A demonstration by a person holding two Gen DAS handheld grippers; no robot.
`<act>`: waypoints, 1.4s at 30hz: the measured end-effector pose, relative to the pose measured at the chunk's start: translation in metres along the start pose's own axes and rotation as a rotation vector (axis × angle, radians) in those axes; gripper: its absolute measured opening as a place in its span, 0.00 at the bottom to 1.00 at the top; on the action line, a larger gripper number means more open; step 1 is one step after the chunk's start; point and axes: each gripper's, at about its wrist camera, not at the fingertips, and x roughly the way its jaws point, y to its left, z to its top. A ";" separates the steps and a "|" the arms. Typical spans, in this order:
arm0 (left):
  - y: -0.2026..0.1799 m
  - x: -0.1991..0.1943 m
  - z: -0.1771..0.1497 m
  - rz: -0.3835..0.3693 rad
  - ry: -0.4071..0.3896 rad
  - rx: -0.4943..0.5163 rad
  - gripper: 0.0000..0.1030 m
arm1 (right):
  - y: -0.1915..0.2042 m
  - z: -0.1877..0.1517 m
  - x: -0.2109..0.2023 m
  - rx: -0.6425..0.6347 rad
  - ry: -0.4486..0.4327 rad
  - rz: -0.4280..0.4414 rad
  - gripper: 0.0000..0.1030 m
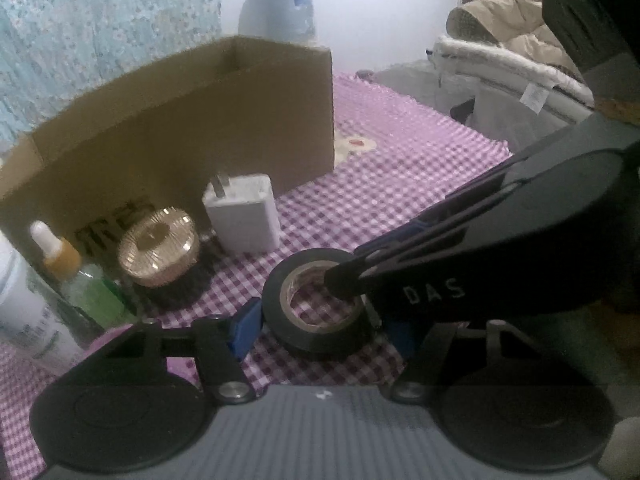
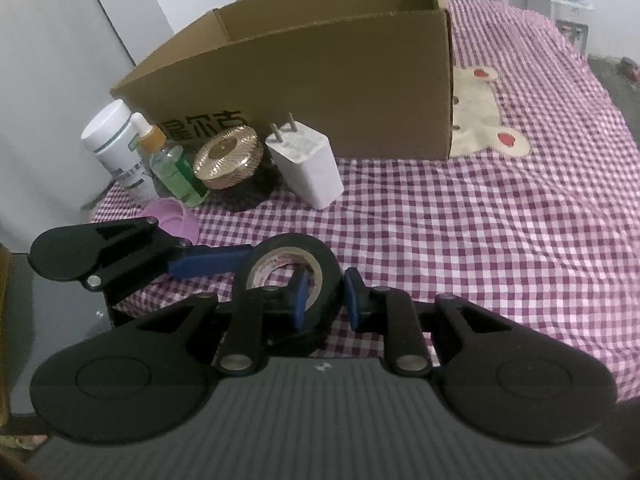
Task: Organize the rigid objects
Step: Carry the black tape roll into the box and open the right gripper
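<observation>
A black tape roll (image 1: 316, 304) (image 2: 288, 272) lies flat on the purple checked cloth (image 2: 480, 240). My right gripper (image 2: 326, 296) is shut on the roll's wall, one blue pad inside the hole and the other outside. It reaches in from the right in the left wrist view, right gripper (image 1: 348, 272). My left gripper (image 1: 324, 332) is open and straddles the roll. Its left pad sits close against the roll's side and a gap shows at its right pad. One of its blue fingers (image 2: 212, 264) shows in the right wrist view.
An open cardboard box (image 1: 180, 128) (image 2: 320, 80) stands behind. In front of it are a white charger (image 1: 244, 216) (image 2: 308, 168), a gold round jar (image 1: 160, 244) (image 2: 228, 156), a dropper bottle (image 1: 68, 264) (image 2: 172, 168), a white bottle (image 2: 116, 144) and a pink cup (image 2: 176, 216). Clothes (image 1: 520, 40) lie far right.
</observation>
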 end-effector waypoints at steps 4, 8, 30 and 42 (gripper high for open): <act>0.007 -0.024 0.009 0.024 -0.059 -0.013 0.65 | 0.012 0.011 -0.018 -0.029 -0.048 0.002 0.18; 0.020 -0.056 0.024 0.089 -0.145 -0.006 0.65 | 0.033 0.036 -0.042 -0.092 -0.121 0.017 0.18; 0.234 0.043 0.133 0.048 0.301 -0.238 0.65 | 0.063 0.244 0.121 -0.090 0.228 0.211 0.19; 0.225 0.079 0.128 0.095 0.455 -0.170 0.66 | 0.052 0.239 0.179 0.048 0.425 0.251 0.21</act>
